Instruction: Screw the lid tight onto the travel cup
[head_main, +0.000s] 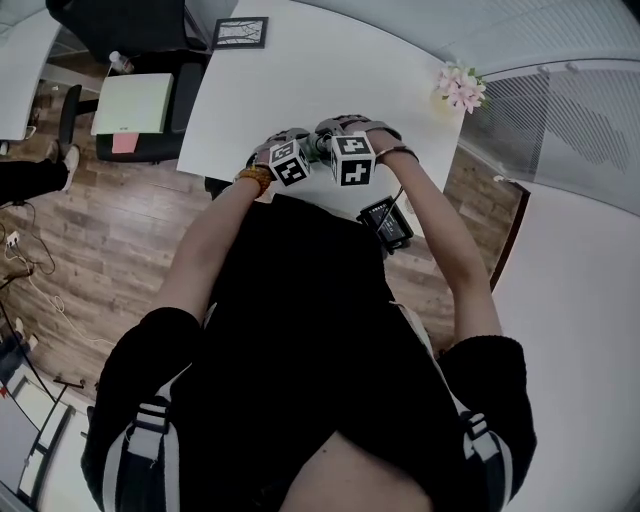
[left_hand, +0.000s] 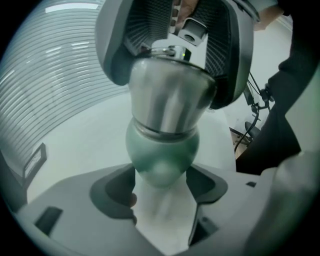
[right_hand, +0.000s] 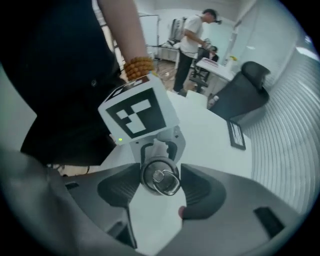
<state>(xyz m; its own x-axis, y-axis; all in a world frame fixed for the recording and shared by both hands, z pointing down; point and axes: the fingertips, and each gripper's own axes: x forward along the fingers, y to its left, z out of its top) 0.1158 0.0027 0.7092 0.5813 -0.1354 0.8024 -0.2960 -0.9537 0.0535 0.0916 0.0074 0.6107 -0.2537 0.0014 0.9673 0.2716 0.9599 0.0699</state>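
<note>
Travel cup sat between both grippers over the white surface, near its 6 o'clock edge in the head view. Couldn't tell whether it touched the surface.

Left gripper was clamped on the cup's rounded green lower body, one finger at 9 o'clock and one at 3 o'clock of it. Likely there to stop the body spinning while the top gets turned.

Right gripper came in from the top end, steeply nose-down, its fingers closed on the lid. The lid was squeezed from 9 and 3 o'clock, a sensible hold for twisting about the cup's axis. In the left gripper view the right fingers wrapped the cup's 12 o'clock end.

Materials:
- The base was matte green and bulbous.
- A seam band ran above it, then brushed steel flaring wider, smooth and probably slippery.
- The lid was round dark metal with a small wire ring on top.
- The finger pads were dark and scooped, with ribbed inner faces on the right pair.
- The surface was plain, smooth and white.

Lid seated but tightness not judgeable; twisting looked under way.
</note>
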